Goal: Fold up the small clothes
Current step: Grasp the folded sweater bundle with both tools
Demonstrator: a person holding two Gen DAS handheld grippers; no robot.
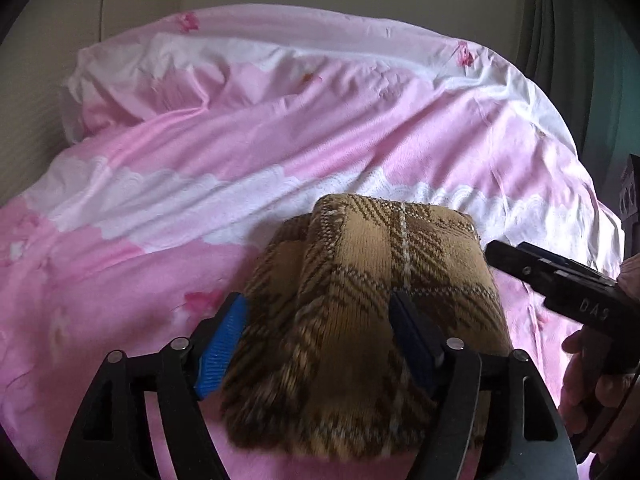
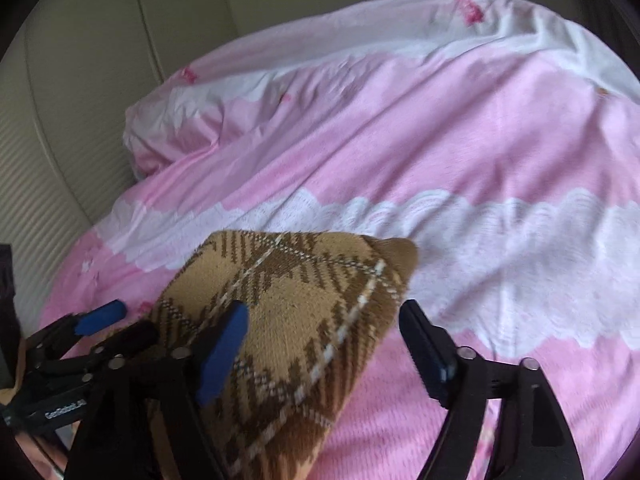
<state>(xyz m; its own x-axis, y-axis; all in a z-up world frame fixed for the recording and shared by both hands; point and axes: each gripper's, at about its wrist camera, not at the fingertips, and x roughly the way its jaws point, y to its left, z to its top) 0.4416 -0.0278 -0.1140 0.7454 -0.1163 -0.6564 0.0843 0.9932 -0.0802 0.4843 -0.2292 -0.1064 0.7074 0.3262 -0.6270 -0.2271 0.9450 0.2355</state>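
Knit (image 1: 360,280), brown plaid, folded to a thick bundle, lying on pink bed (image 1: 200,152), near edge. Left tool (image 1: 320,320) released, fingers straddling the near fold, probably just letting go. Right tool (image 2: 324,332) released too, one finger over the knit's right side, nothing gripped.

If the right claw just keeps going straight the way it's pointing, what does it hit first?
Probably the brown plaid knit garment. It lies folded on the pink bedspread directly ahead of the open right claw, with its right edge between the fingers. Depth is unclear; a slightly higher line would reach the bedspread.
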